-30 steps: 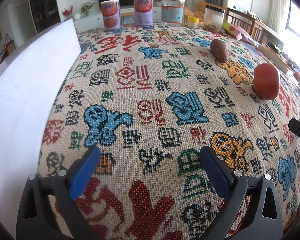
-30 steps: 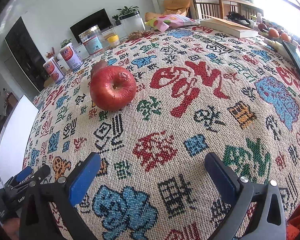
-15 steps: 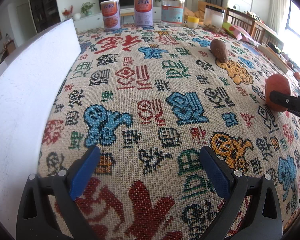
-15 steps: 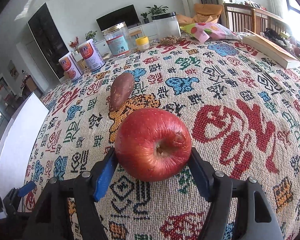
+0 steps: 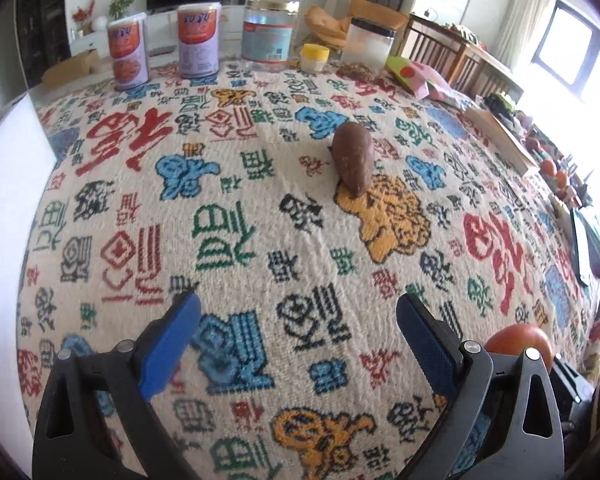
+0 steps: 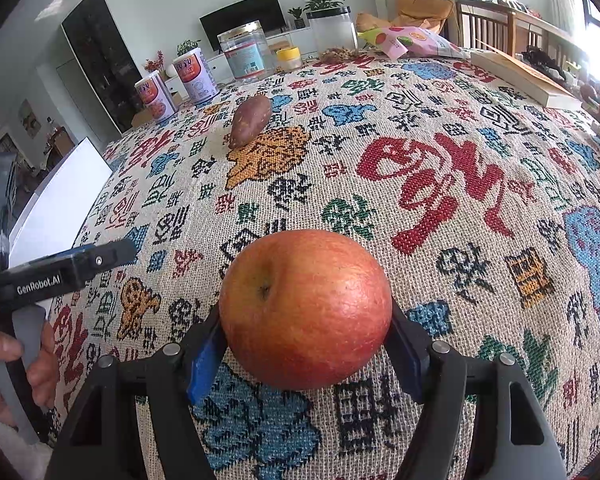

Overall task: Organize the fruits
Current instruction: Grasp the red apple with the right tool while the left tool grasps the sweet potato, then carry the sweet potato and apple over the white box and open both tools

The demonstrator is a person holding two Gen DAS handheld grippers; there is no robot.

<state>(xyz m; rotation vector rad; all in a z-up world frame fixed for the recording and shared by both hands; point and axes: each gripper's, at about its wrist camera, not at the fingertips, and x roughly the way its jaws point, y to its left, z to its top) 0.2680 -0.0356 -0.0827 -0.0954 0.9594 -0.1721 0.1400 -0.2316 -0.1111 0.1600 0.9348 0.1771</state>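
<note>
Through my left wrist view, my left gripper (image 5: 298, 328) stands wide and empty over the patterned tablecloth (image 5: 236, 240); the sweet potato (image 5: 353, 159) lies ahead at twelve o'clock, well apart. At four o'clock only a sliver of the apple (image 5: 516, 338) shows behind my finger. Through my right wrist view, my right gripper (image 6: 305, 344) clamps the apple (image 6: 305, 312) between both pads. I judge the pick made; next comes carrying it. No destination is clearly visible.

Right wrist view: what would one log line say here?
right gripper: shut on apple | left gripper: open, holds nothing | sweet potato: on tablecloth
</note>
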